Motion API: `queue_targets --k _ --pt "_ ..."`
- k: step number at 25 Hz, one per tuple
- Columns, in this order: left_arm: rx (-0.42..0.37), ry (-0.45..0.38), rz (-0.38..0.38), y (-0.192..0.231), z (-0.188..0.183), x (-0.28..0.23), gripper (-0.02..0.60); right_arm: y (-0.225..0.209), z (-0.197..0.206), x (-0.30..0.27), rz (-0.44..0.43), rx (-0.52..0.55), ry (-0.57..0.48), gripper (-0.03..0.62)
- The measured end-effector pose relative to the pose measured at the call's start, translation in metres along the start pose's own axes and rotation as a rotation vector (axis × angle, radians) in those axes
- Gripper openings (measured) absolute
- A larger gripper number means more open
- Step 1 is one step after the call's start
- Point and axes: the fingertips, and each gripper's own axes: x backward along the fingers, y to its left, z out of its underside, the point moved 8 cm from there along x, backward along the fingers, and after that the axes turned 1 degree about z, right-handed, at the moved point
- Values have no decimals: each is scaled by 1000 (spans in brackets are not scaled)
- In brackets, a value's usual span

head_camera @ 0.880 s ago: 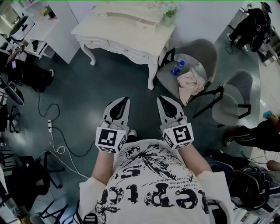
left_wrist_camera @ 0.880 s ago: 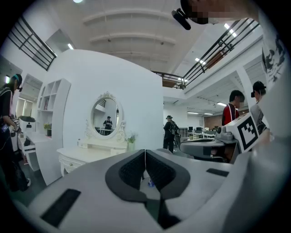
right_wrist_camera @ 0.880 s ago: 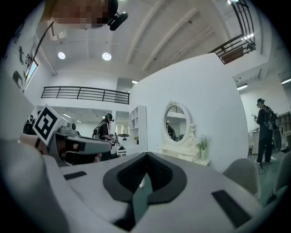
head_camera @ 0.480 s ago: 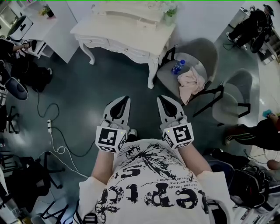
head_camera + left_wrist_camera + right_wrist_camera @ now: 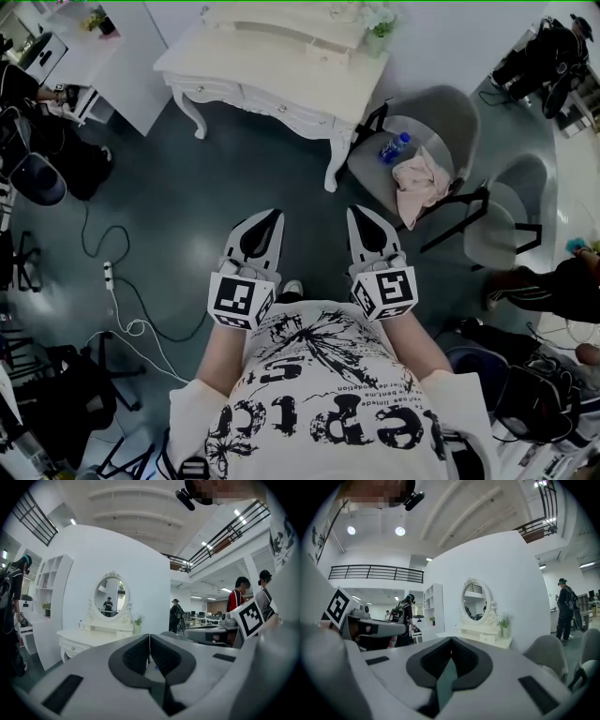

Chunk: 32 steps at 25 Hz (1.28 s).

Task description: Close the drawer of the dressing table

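Person stands on the open floor, well apart from the dressing desk, which sits at the top of the head view against the white wall. Nothing on the task is under way yet, as far as can be judged.

Left gripper and right gripper are held side by side just in front of the torso, pointing roughly level toward the desk. That looks like a carry pose for the approach, not a reach.

Drawer fronts run under the desk top. From this range it can't be told which drawer is out, or how far.

Jaws:
- Left gripper view: pads pressed together at the tip, nothing between them, touching nothing. The oval mirror is visible beyond.
- Right gripper view: same, clenched and empty.

Clenched tips probably suit the job, since a closed nose can push a drawer front with no grasp needed.

A grey chair just right of the desk carries a pink cloth and a blue bottle. It stands close to the approach path on the right side.
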Motion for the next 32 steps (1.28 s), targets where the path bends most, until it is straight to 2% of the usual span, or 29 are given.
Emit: queue_targets --k 4,9,16,24,32 --pt "-20 -3 3 42 -4 -4 20 12 0 -38 34 -26 -6 17" --pt "-5 -16 -4 81 -7 -1 20 30 -2 -74 49 -42 -5 17" --pt "41 1 -32 118 7 -15 20 34 7 -123 13 -35 38 17" --pt "48 27 -100 162 7 -69 20 4 6 -203 -58 -39 59 17" --pt "46 24 -148 213 -23 -172 20 -65 -23 -309 -111 -31 52 17"
